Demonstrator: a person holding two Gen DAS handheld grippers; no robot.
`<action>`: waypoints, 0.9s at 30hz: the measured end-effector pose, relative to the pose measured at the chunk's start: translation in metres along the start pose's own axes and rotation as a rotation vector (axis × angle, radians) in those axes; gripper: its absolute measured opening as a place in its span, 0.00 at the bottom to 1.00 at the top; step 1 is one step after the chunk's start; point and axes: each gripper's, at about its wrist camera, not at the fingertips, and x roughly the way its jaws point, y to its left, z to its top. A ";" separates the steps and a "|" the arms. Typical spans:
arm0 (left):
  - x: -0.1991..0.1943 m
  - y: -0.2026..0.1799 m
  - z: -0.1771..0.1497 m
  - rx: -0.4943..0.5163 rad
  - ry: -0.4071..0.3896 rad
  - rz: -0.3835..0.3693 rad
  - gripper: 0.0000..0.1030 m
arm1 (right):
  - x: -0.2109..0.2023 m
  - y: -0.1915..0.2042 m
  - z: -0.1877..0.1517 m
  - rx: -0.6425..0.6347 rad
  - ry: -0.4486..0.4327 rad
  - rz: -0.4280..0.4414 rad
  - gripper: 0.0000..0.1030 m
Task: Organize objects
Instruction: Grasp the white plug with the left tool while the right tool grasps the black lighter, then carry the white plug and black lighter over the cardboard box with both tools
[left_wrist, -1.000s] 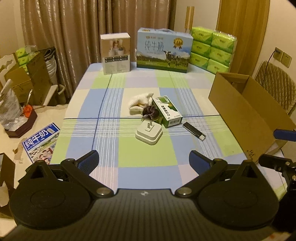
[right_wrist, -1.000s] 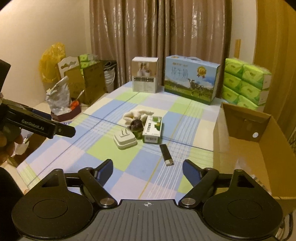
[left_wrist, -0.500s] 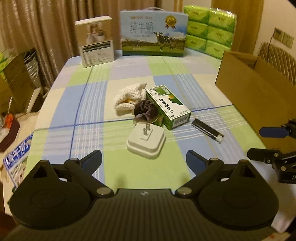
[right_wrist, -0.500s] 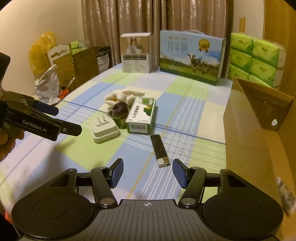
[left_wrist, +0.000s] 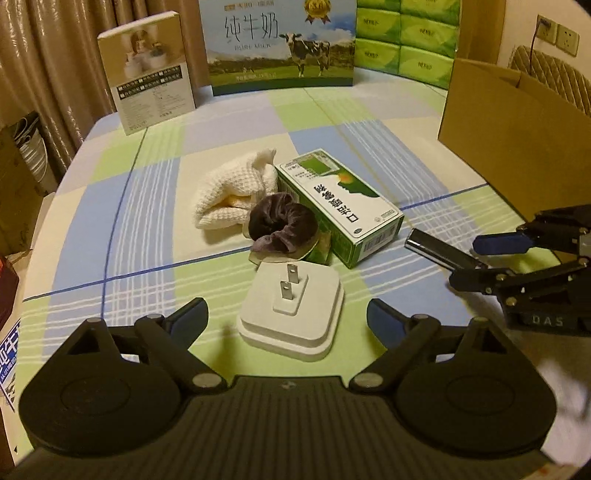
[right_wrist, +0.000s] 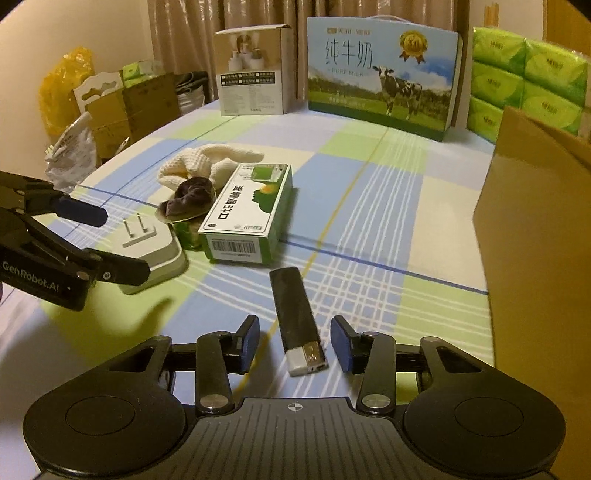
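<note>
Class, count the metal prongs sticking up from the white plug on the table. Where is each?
2. Both stand upright on the raised centre of the white plug: one prong farther back, one prong nearer the camera. None seems hidden.

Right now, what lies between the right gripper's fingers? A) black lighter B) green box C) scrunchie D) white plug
A: in the right wrist view the lighter lies on the cloth between the right gripper fingers, pads not touching it.

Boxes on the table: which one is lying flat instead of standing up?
The small green and white box, lying on its side beside the dark scrunchie. The milk carton and white product box stand upright at the far edge.
</note>
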 end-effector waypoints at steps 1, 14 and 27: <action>0.003 0.001 0.000 0.002 -0.002 -0.003 0.86 | 0.003 -0.001 0.001 -0.002 0.001 0.003 0.38; 0.016 -0.007 0.001 0.016 0.028 -0.009 0.59 | -0.008 0.003 -0.005 0.008 0.028 -0.003 0.18; -0.056 -0.093 -0.063 -0.026 0.061 -0.072 0.59 | -0.118 0.009 -0.089 0.197 0.095 -0.107 0.18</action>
